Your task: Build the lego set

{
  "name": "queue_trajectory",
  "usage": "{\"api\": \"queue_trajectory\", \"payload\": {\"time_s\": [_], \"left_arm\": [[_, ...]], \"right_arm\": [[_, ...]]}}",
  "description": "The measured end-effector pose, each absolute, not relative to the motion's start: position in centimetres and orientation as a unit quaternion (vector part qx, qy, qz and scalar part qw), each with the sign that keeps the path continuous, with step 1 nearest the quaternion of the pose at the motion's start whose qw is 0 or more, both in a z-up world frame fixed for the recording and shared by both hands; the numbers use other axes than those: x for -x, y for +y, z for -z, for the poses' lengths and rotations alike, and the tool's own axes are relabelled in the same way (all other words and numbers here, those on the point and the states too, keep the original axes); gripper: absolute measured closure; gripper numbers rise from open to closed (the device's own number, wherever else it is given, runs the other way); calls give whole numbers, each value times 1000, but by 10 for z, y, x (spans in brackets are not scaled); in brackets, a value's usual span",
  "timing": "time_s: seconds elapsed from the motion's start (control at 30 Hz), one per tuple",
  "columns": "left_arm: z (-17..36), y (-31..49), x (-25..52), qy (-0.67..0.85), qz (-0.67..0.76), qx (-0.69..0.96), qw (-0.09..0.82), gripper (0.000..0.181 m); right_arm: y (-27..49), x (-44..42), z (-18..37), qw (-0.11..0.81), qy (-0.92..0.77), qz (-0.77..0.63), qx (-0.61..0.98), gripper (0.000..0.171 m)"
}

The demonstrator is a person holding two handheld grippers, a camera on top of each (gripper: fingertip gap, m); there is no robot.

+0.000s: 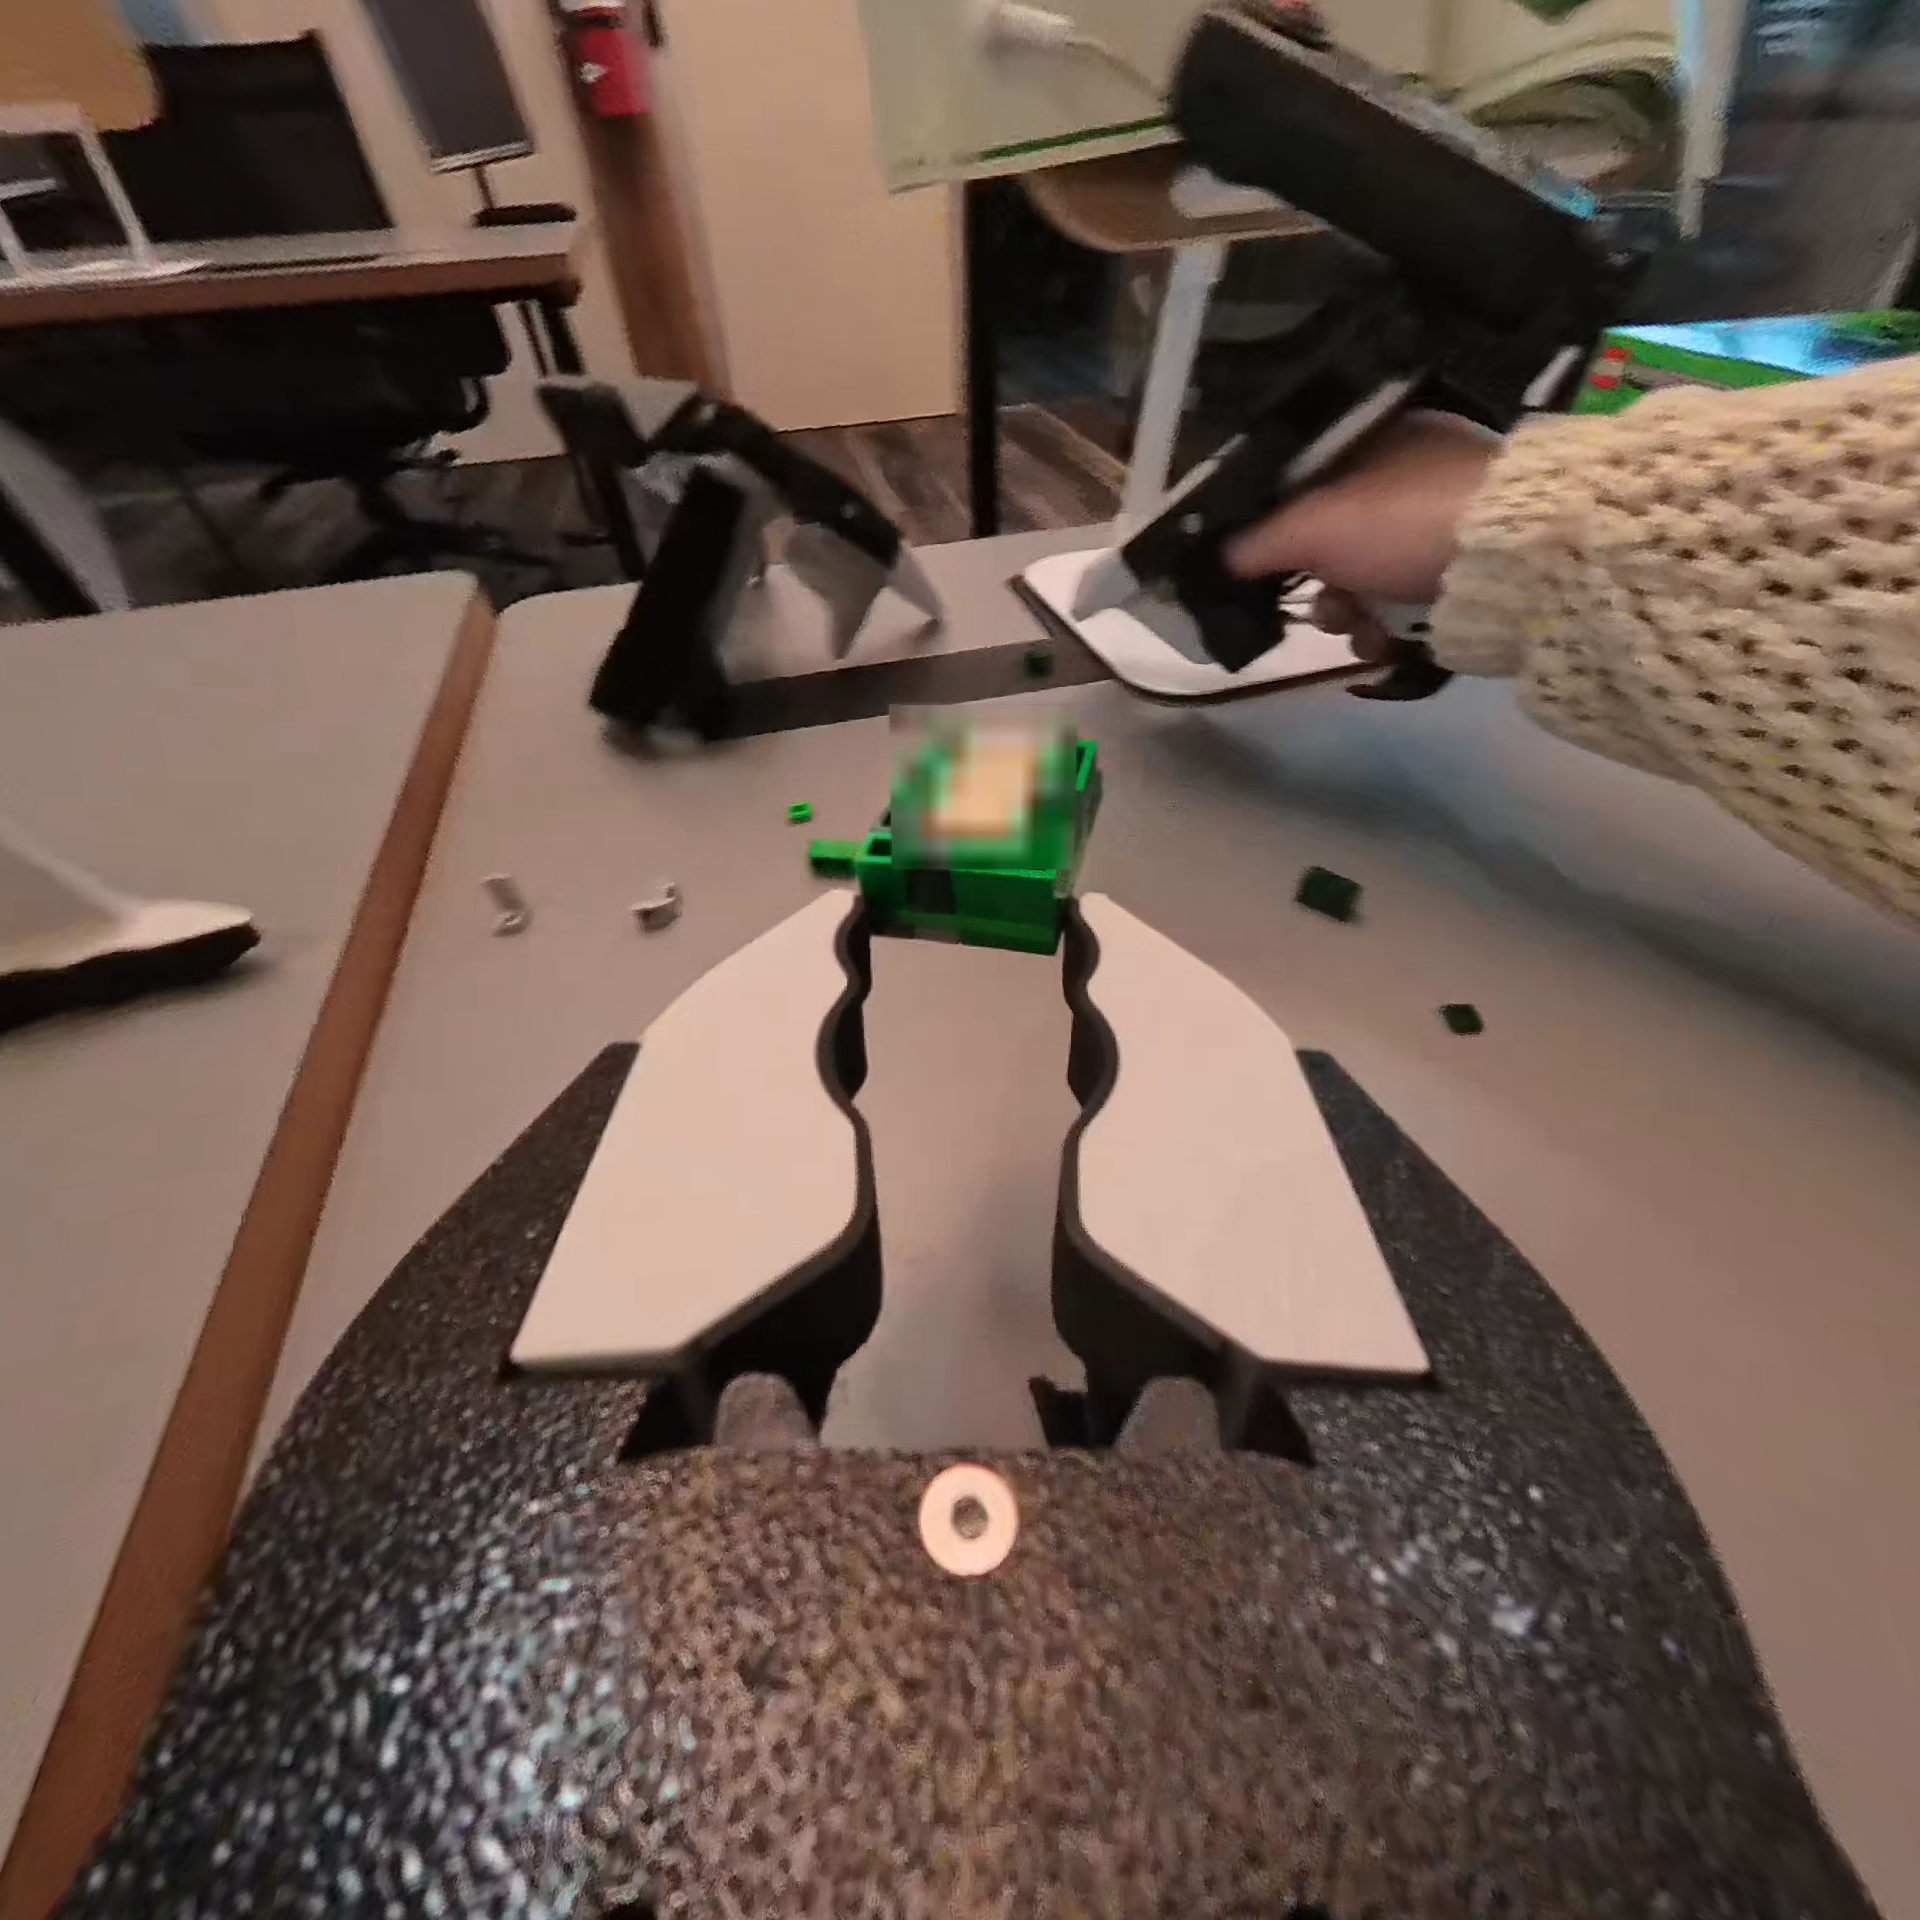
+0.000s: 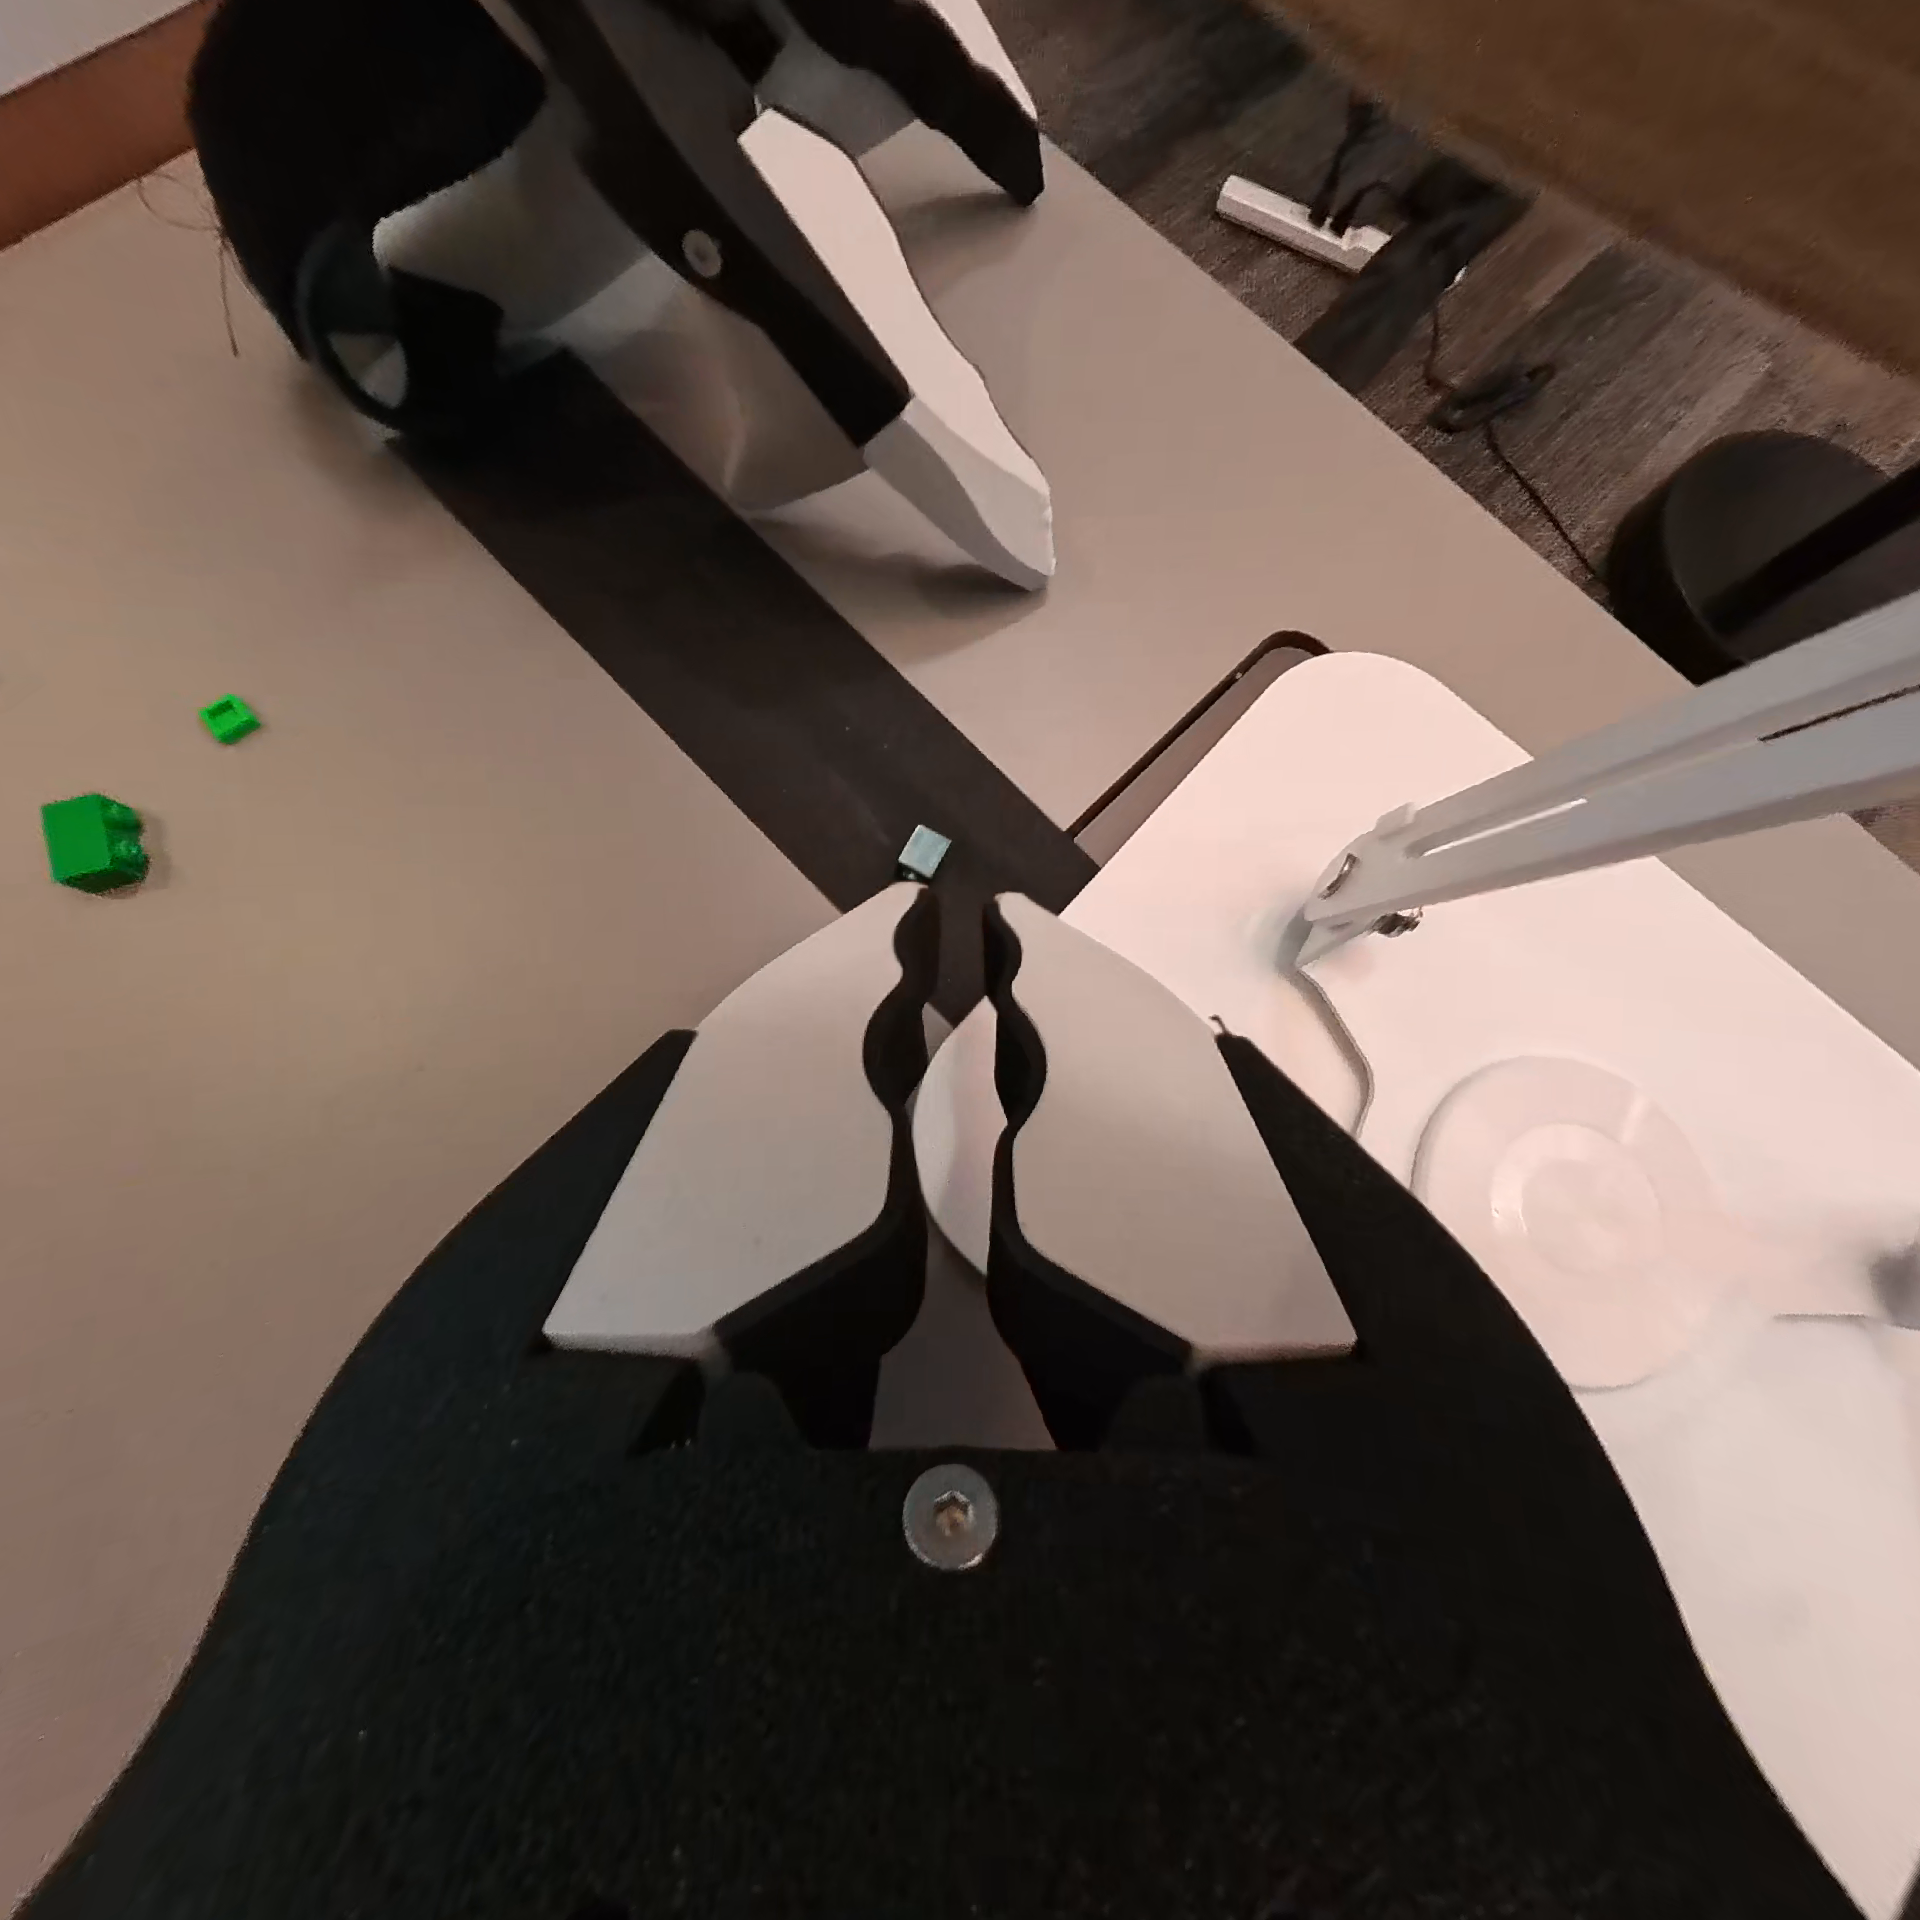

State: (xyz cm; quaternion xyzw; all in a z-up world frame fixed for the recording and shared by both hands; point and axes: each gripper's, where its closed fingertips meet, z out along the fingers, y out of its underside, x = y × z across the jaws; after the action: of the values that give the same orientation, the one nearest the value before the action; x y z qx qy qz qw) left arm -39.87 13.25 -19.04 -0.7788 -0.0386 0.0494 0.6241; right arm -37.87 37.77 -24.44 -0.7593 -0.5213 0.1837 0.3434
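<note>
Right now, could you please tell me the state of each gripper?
Left gripper: shut on the green lego build.
Right gripper: jaws nearly shut, holding nothing; a small grey piece lies just ahead.

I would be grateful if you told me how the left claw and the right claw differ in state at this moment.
The left claw holds the green lego build between its tips, its jaws set wide; the right claw holds nothing, its jaws close with only a narrow gap. The left claw is level over the grey table; the right claw points down at a small grey piece just beyond its tips. Both have pale fingers with wavy black inner edges.
</note>
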Motion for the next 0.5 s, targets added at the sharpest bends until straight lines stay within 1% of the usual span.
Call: {"api": "queue_trajectory", "payload": {"time_s": [0.13,0.4,0.5], "left_arm": [[197,130,414,-67,-50,783,616,146],[203,135,405,-36,-62,793,604,146],[204,136,405,-36,-59,794,604,146]], "right_arm": [[380,382,244,346,-514,-191,761,164],[382,377,240,355,-518,-196,753,162],[372,377,238,341,-534,-218,742,162]]}}
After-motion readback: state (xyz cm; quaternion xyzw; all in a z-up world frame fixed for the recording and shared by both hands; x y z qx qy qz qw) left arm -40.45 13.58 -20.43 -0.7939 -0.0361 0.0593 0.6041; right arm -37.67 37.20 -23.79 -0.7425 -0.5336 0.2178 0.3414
